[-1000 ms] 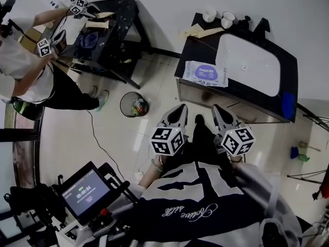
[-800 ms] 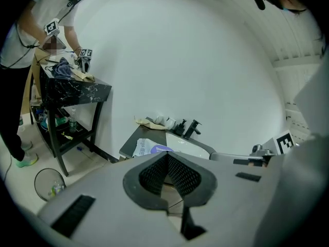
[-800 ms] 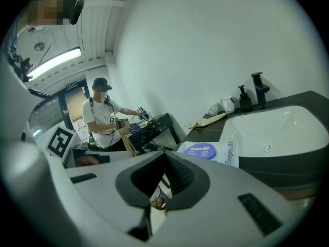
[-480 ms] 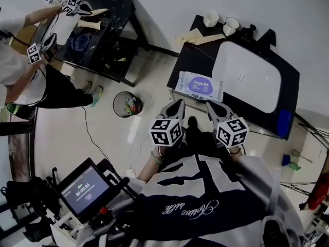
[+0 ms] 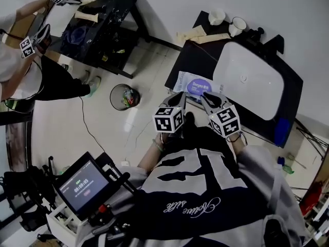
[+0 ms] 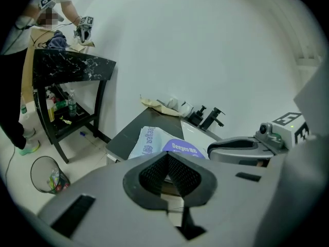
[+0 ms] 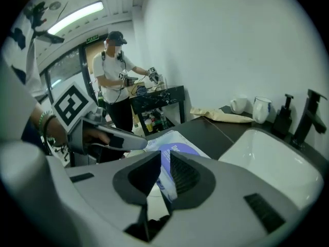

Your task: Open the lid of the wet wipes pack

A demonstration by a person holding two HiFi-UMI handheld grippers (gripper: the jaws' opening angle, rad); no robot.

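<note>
Wipes pack (image 5: 198,84), lid seemingly shut, at our twelve o'clock. Our left gripper (image 5: 179,94): jaws together. Right gripper (image 5: 204,96): jaws slightly apart, empty. Opening not begun.

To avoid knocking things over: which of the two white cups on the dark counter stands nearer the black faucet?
The mug with the dark rim; the plain white cup stands farther from the faucet.

Bare dark tabletop (image 5: 191,60) open above and left of the wet wipes pack (image 5: 198,85) at frame centre, white sink basin (image 5: 249,78) close on its right, mugs (image 5: 217,17), faucet (image 5: 258,33) and crumpled paper (image 5: 198,35) lining the upper edge
</note>
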